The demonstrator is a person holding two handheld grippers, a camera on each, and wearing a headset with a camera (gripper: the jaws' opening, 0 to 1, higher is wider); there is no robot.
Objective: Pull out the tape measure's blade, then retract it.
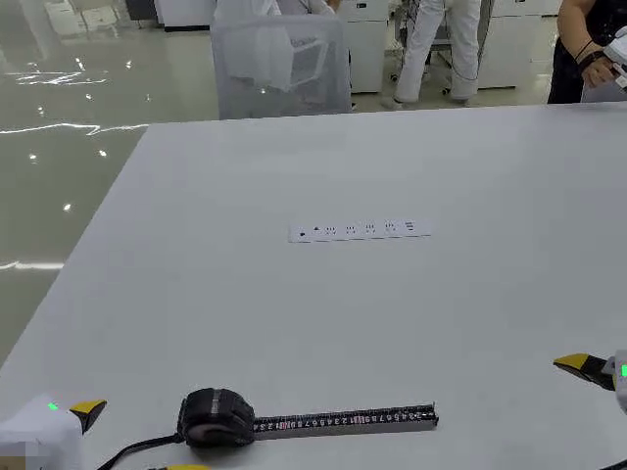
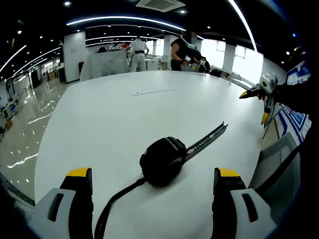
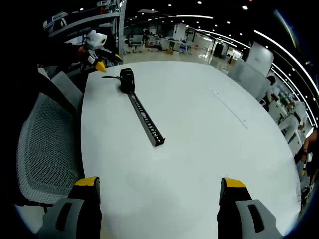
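Observation:
A black tape measure [image 1: 216,418] lies near the front edge of the white table [image 1: 372,323], its dark blade [image 1: 343,420] drawn out to the right and flat on the surface. In the left gripper view the case [image 2: 163,160] sits just ahead of my left gripper [image 2: 153,185], whose yellow-tipped jaws stand wide apart and hold nothing. A black wrist strap [image 2: 117,204] trails from the case toward me. My right gripper [image 3: 158,191] is open too, a short way back from the blade's end hook [image 3: 158,141]. Yellow fingertips [image 1: 86,407] of the left gripper show at the lower left.
A flush white power strip [image 1: 359,231] lies mid-table. A grey mesh chair [image 3: 42,149] stands at the table's near edge. Beyond the far edge stand a translucent chair back [image 1: 282,65] and people by white cabinets; another person works at the far right corner [image 1: 588,49].

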